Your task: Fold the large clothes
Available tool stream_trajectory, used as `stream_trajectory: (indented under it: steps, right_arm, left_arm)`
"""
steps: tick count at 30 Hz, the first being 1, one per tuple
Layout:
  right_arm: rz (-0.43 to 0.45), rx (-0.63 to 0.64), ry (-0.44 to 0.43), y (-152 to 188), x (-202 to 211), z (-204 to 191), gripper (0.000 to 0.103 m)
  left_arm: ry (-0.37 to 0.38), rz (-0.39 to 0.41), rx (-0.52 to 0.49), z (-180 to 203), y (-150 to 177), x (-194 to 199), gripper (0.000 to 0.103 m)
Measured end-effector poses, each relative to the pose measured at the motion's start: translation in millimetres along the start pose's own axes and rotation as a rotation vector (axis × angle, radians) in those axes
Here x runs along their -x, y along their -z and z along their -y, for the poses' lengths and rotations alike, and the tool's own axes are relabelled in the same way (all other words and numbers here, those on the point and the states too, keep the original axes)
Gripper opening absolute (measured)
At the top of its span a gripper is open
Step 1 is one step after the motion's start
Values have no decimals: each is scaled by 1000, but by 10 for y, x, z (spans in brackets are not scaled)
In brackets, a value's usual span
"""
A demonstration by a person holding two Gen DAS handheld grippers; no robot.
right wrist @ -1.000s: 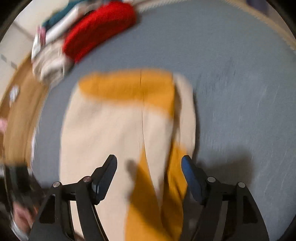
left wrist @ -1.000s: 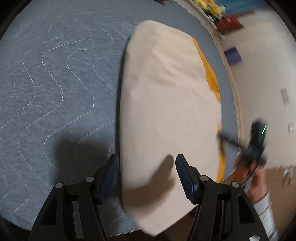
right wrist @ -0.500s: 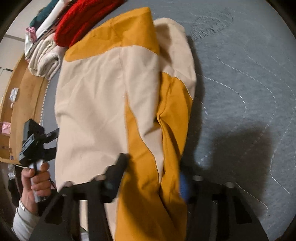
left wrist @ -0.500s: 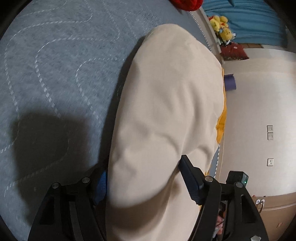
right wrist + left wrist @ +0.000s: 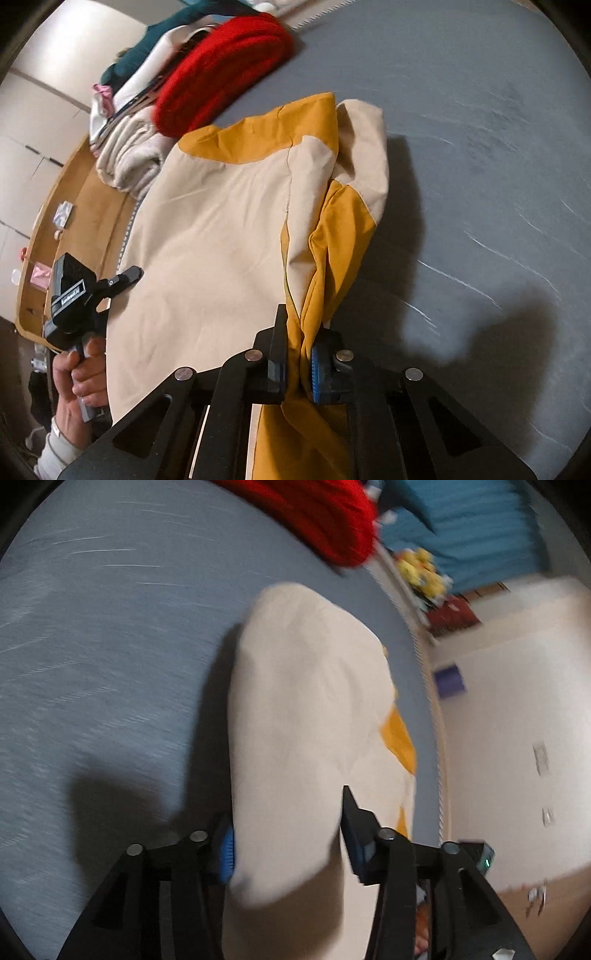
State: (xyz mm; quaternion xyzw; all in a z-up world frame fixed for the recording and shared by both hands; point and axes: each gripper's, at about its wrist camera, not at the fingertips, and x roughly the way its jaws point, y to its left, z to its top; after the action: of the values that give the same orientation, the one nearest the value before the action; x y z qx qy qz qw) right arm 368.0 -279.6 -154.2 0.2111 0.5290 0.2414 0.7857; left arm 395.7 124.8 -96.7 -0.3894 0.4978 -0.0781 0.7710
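Note:
A cream and mustard-yellow garment (image 5: 221, 236) lies folded on the grey-blue quilted surface (image 5: 480, 147). My right gripper (image 5: 297, 363) is shut on a bunched mustard edge of the garment, which is lifted a little. In the left wrist view the cream side of the garment (image 5: 295, 720) runs away from me and drapes between the fingers of my left gripper (image 5: 286, 836). Its jaws stand wide apart with cloth between them. The left gripper also shows in the right wrist view (image 5: 114, 284), at the garment's left edge, held by a hand.
A stack of folded clothes topped by a red knit (image 5: 218, 70) sits at the far edge; it also shows in the left wrist view (image 5: 325, 513). A wooden ledge (image 5: 74, 206) with small items runs on the left. A white wall (image 5: 517, 720) is beyond the surface edge.
My right gripper has closed onto the mustard edge and raised it. My left gripper has moved in, so that cream cloth now sits between its jaws. Both views have swung toward the clothes stack.

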Motion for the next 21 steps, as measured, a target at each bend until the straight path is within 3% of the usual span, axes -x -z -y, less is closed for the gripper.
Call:
stream_trajectory:
  steps: [3,4,6,8,10,11,12,13,15,17,19,21]
  right_arm:
    - [-29,18,21,-14,-196,-138,12]
    - [-44,21,38,0,-234,-146,14]
    - [-86,16,85,2,-344,-160,29]
    - [-99,19,149,15,-325,-136,38]
    - [-82,42,184,34,-235,-134,40]
    - [-73,59,185,43,-174,-159,40]
    - [-71,69,187,41,-169,-204,40]
    - [-77,92,192,74,-141,-235,40]
    - [-117,132,213,153,-129,-225,46]
    - [-172,173,280,258,-157,-221,50]
    - [-148,202,343,333,-2,-192,50]
    - [-60,250,431,376,269,-364,50]
  left_arm:
    - [-79,-25,56,-254,4,50,47]
    - [-70,-30,28,-228,44,128,47]
    - [-50,-37,-55,-23,108,221,47]
    - [-65,-27,-161,127,285,381,48]
    - [-58,-95,-218,203,461,304,48]
    - [-79,-145,-251,198,568,206,48]
    - [-145,-191,-294,179,673,79,48]
    - [-253,-205,-350,186,759,-58,55]
    - [-358,-165,-394,227,889,-122,58]
    - [-366,-119,-389,389,947,-24,52]
    - [-409,-16,-474,726,1065,205,54]
    - [-430,78,-532,979,1224,462,60]
